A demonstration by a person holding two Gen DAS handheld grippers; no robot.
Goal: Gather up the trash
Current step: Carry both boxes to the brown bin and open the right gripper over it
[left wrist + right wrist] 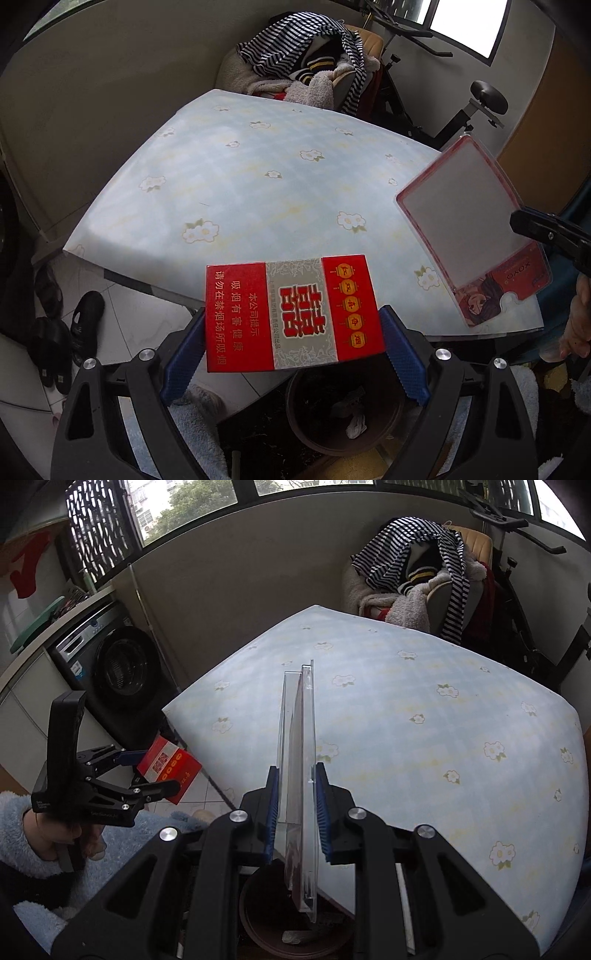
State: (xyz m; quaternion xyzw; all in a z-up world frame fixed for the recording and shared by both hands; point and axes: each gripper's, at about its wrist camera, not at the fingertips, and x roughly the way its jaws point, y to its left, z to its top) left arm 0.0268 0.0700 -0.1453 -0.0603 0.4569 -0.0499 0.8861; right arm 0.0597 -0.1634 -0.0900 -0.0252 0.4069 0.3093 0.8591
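My left gripper (pixel 293 332) is shut on a red cigarette carton (pixel 291 314), held flat between the blue pads off the table's near edge. Directly below it stands a brown trash bin (pixel 306 417) with crumpled scraps inside. My right gripper (pixel 295 812) is shut on a clear plastic package (pixel 299 775), held on edge above the bin (pixel 255 919). From the left wrist view the same package (pixel 461 221) shows its white face and red border at the right, with the right gripper (pixel 532 225) on it. The right wrist view shows the left gripper (pixel 147 771) with the carton (pixel 170 768) at the left.
A table (pixel 240 184) with a pale blue flowered cloth fills the middle. A chair piled with clothes (pixel 314 70) stands behind it, an exercise bike (pixel 443 110) at the right. Black shoes (pixel 66 328) lie on the tiled floor. A washing machine (pixel 118 672) stands at the left wall.
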